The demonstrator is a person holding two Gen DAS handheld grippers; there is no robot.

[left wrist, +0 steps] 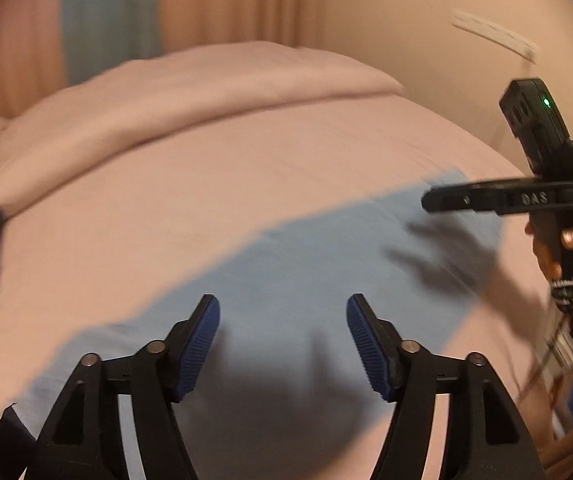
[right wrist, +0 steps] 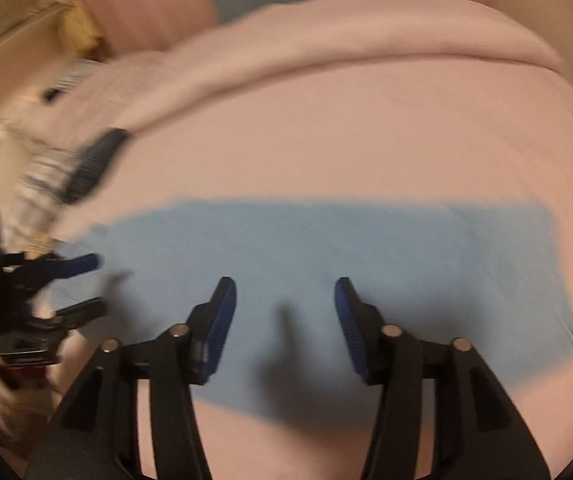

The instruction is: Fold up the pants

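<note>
the blue pants [right wrist: 326,264] are lying flat in a long folded strip across the middle of the pink bed [right wrist: 366,140], both the left tool [left wrist: 282,344] and right tool [right wrist: 285,328] hovering part-open and empty above them, probably so the cloth settles.

pants [right wrist: 326,280] flat on bed [right wrist: 326,152], folded blanket [right wrist: 366,36] behind, both hand-held grippers above pants

light blue pants [right wrist: 326,248], pink bedsheet [right wrist: 346,152]
</note>
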